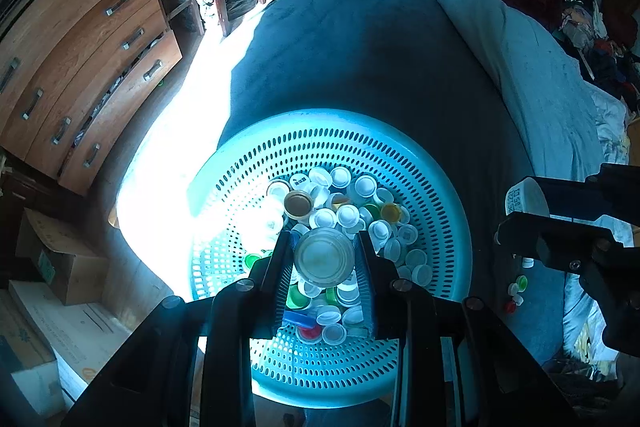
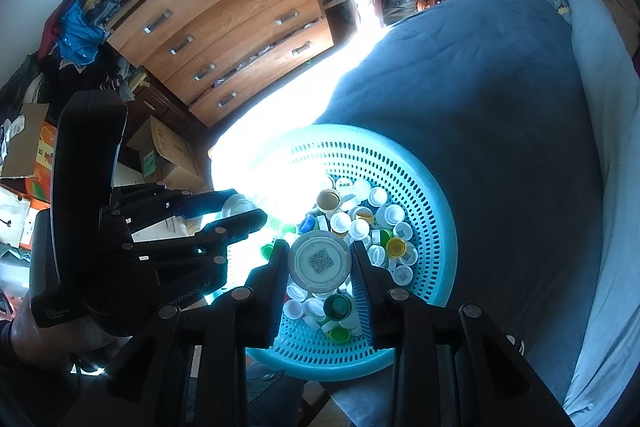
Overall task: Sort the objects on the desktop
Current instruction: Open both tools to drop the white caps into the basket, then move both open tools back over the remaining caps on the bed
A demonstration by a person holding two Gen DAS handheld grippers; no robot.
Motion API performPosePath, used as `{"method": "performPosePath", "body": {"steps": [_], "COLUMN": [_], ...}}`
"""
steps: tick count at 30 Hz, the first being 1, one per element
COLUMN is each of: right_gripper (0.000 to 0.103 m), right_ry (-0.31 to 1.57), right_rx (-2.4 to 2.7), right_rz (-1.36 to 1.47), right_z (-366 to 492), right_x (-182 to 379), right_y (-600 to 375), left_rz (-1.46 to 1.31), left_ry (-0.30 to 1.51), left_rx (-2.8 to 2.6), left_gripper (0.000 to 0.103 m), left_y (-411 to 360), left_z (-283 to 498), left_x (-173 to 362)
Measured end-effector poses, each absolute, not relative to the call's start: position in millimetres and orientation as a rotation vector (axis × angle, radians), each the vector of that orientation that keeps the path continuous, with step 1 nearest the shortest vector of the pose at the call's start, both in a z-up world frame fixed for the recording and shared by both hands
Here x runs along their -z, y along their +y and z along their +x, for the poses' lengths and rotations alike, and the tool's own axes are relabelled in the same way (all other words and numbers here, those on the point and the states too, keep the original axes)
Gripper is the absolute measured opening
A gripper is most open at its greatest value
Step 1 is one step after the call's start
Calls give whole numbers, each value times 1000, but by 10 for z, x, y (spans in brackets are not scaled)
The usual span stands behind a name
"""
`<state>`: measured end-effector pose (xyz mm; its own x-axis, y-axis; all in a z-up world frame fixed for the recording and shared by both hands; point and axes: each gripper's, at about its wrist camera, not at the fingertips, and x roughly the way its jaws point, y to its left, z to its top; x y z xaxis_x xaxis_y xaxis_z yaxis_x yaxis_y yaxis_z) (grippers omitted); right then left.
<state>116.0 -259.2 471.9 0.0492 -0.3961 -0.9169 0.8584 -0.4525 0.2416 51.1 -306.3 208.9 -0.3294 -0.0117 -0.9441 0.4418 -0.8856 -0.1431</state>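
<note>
A teal perforated basket sits on the dark blue bed cover and holds a pile of bottle caps, mostly white, some green, yellow and red. My left gripper hangs over the pile, shut on a clear round lid. In the right wrist view that left gripper shows at the left with the clear lid in it. My right gripper is shut on a white round lid with a QR code. The right gripper also appears at the basket's right side, holding the white lid.
A few loose caps lie on the bed right of the basket. A wooden chest of drawers stands to the left, with cardboard boxes on the floor below. A pale quilt runs along the bed's right side.
</note>
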Motion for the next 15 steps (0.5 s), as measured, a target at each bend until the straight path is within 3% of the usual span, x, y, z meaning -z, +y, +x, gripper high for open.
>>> {"method": "performPosePath", "body": {"steps": [1, 2, 3, 5, 15], "right_gripper": [34, 37, 56, 80, 80], "right_ry": [520, 520, 526, 529, 507], "right_rx": [1602, 1605, 1616, 1657, 1668], "right_rz": [1328, 1327, 1320, 1289, 1306], "right_z": [1159, 1156, 1151, 1143, 1094], "right_x": [-4718, -4715, -4719, -4748, -4697], "right_y": [-2592, -2596, -2594, -2579, -2538], "left_rz": [1617, 1613, 1607, 1587, 1619], "left_ry": [552, 543, 527, 497, 491], "left_rx": [2279, 2270, 2268, 2264, 2250], "left_gripper": [40, 61, 69, 71, 73], "left_y": [-3070, -3078, -3076, -3086, -3044], "left_z": [509, 509, 509, 518, 463], "left_x": [-2076, -2066, -2065, -2090, -1984]}}
